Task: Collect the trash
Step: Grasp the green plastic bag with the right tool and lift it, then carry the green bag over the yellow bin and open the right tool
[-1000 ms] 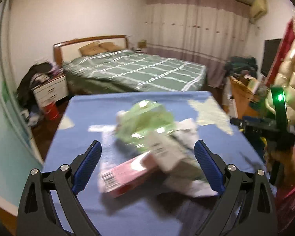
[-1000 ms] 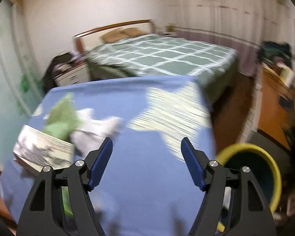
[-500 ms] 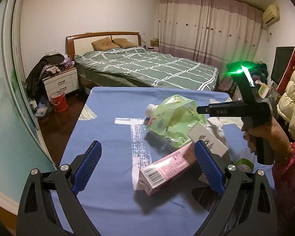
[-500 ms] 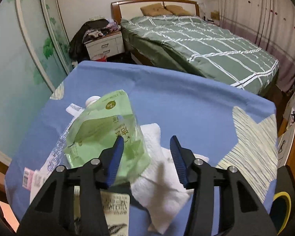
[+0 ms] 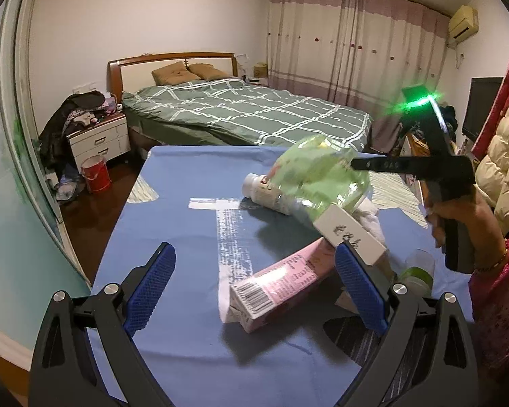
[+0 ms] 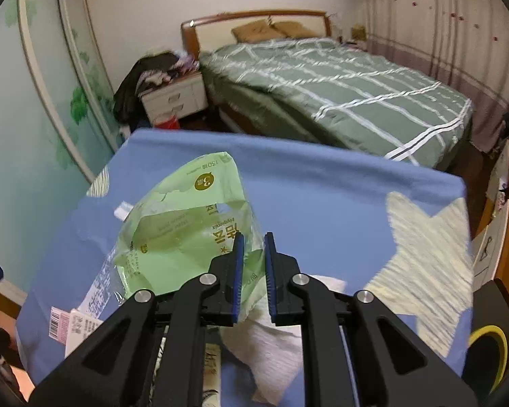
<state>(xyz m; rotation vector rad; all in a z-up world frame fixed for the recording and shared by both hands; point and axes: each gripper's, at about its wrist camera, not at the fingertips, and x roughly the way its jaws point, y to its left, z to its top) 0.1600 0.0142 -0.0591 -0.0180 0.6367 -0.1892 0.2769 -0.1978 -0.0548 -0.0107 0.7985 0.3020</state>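
Trash sits piled on the blue-covered surface. My right gripper pinches the green plastic bag and holds it above the white tissue. My left gripper hangs spread wide, nothing in it, over the pink carton, with the white box leaning just behind that carton.

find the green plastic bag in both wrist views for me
Left wrist: the green plastic bag is right of centre, lifted above the blue tablecloth, with the right gripper reaching in from the right edge.
Right wrist: the bag is left of centre, its near edge pinched between the right gripper fingers.
Shared landmark: the green checked bed behind the table.
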